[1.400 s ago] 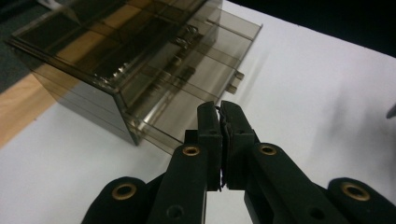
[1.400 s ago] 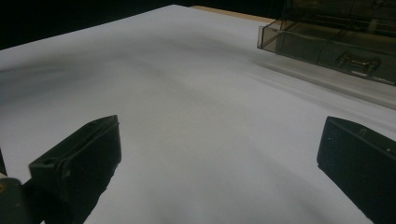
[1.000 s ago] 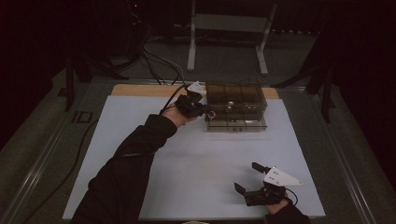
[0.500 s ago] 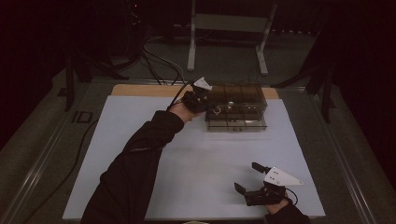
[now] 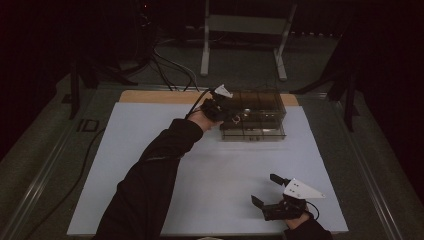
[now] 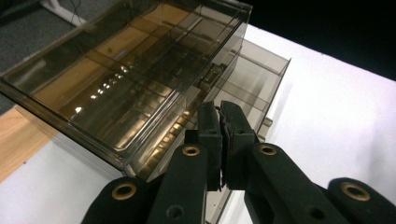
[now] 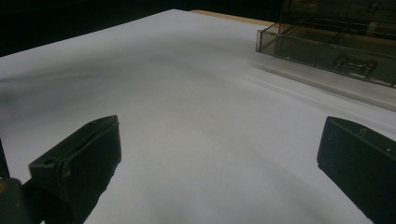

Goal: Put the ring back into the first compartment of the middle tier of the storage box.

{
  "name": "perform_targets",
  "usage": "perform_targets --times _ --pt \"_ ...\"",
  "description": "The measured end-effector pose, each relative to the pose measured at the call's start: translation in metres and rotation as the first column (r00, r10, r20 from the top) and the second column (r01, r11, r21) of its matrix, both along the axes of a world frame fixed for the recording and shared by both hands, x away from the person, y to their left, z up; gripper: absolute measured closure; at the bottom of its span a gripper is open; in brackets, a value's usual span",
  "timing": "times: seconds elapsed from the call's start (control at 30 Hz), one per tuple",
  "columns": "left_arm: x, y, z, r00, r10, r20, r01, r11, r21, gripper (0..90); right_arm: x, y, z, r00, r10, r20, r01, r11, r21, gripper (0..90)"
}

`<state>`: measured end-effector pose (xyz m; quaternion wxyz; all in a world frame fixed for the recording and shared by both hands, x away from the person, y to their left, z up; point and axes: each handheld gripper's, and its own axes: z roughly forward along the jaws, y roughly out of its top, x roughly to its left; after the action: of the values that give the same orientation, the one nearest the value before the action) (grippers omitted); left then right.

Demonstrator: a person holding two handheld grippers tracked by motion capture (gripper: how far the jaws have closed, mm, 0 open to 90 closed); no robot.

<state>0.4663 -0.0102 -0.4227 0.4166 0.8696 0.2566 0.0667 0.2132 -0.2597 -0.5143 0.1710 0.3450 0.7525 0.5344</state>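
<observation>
Left gripper at the drawer box, right gripper idle

Left gripper (image 6: 220, 122), jaws closed on nothing, is at the smoky drawer box (image 5: 257, 115) at the white mat's (image 5: 150, 150) far edge, one drawer (image 6: 254, 79) pulled out. Right gripper (image 5: 267, 190) rests wide open near the front.

Beyond my fingers the room lay dark. A white table sheet (image 5: 150, 145) spread beneath them, grey carpet (image 5: 240, 70) past it, where a pale metal stand (image 5: 245, 30) and cables (image 5: 170, 65) stood.
</observation>
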Motion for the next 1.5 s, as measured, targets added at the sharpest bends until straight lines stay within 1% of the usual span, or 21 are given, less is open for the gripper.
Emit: perform_targets --times 0.23,0.33,0.5,0.63,0.8,0.87,0.97,1.0,1.07,1.13,1.17,1.2,1.27,1.3,1.33,1.37,1.43,1.5 --pt "0.003 -0.005 -0.009 0.9999 0.005 -0.011 -0.005 0.9999 0.012 90.0 0.0 -0.001 0.0 1.0 0.0 0.0 0.0 1.0 0.0 0.0" --pt "0.002 -0.007 -0.014 0.9999 0.003 -0.011 -0.003 0.9994 0.034 90.0 0.0 -0.001 0.0 1.0 0.0 -0.002 0.0 1.0 0.001 0.0" --pt "0.002 -0.007 -0.021 0.9995 0.021 -0.022 -0.021 0.9992 0.035 90.0 0.0 -0.001 0.0 1.0 -0.004 -0.003 0.004 1.0 0.002 0.0" --pt "0.002 -0.008 -0.027 0.9994 0.03 -0.019 -0.029 0.9982 0.052 89.9 0.0 0.0 0.0 1.0 -0.002 -0.004 0.002 1.0 -0.001 0.0" --pt "0.004 -0.011 -0.035 0.9986 0.04 -0.036 -0.038 0.9976 0.058 89.9 0.0 -0.001 -0.001 1.0 -0.003 -0.007 0.003 1.0 -0.002 0.0" --pt "0.004 -0.013 -0.039 0.9985 0.041 -0.037 -0.039 0.9968 0.07 89.9 0.0 -0.001 -0.001 1.0 -0.003 -0.007 0.003 1.0 -0.002 0.0" --pt "0.004 -0.015 -0.042 0.9987 0.033 -0.039 -0.03 0.9972 0.068 89.9 0.0 -0.001 -0.001 1.0 -0.002 -0.008 0.002 1.0 -0.003 0.0" --pt "0.003 -0.016 -0.042 0.9988 0.032 -0.037 -0.029 0.998 0.055 89.9 0.0 -0.001 -0.001 1.0 -0.001 -0.009 0.001 1.0 -0.003 0.0" --pt "0.003 -0.017 -0.04 0.999 0.04 -0.018 -0.039 0.998 0.049 89.9 0.001 -0.001 -0.001 0.9999 -0.001 -0.01 0.001 1.0 -0.002 0.0" --pt "0.004 -0.017 -0.038 0.999 0.038 -0.024 -0.037 0.9987 0.036 89.2 0.0 0.0 -0.001 1.0 0.0 -0.01 0.0 1.0 -0.003 0.0" --pt "0.003 -0.017 -0.037 0.9992 0.034 -0.018 -0.034 0.9988 0.035 88.1 0.0 0.0 -0.001 1.0 0.0 -0.01 0.0 1.0 -0.002 0.0" --pt "0.002 -0.017 -0.037 0.9992 0.04 -0.005 -0.04 0.9987 0.033 80.2 0.0 0.0 -0.001 0.9999 0.0 -0.011 0.0 1.0 -0.002 0.0" --pt "0.0 -0.017 -0.035 0.9992 0.041 -0.005 -0.041 0.999 0.019 67.0 0.0 -0.001 -0.001 0.9999 -0.001 -0.012 0.001 1.0 -0.002 0.0" --pt "0.0 -0.017 -0.035 0.9992 0.041 -0.005 -0.041 0.999 0.019 63.6 0.0 -0.001 -0.001 0.9999 -0.001 -0.012 0.001 1.0 -0.002 0.0" --pt "-0.001 -0.017 -0.034 0.9992 0.04 -0.005 -0.04 0.999 0.018 63.6 0.0 -0.001 -0.001 0.9999 -0.001 -0.012 0.001 1.0 -0.003 0.0" --pt "-0.001 -0.017 -0.033 0.9994 0.035 -0.007 -0.035 0.9993 0.013 59.7 0.0 -0.001 -0.001 0.9999 -0.001 -0.012 0.001 1.0 -0.003 0.0" --pt "-0.003 -0.017 -0.031 0.9998 0.019 -0.006 -0.019 0.9998 0.006 56.9 0.0 0.0 -0.001 0.9999 0.0 -0.012 0.0 1.0 -0.004 0.0" --pt "-0.006 -0.018 -0.029 0.9999 0.004 -0.015 -0.004 1.0 0.009 51.6 0.0 0.0 -0.001 0.9999 0.001 -0.011 -0.001 1.0 -0.006 0.0"
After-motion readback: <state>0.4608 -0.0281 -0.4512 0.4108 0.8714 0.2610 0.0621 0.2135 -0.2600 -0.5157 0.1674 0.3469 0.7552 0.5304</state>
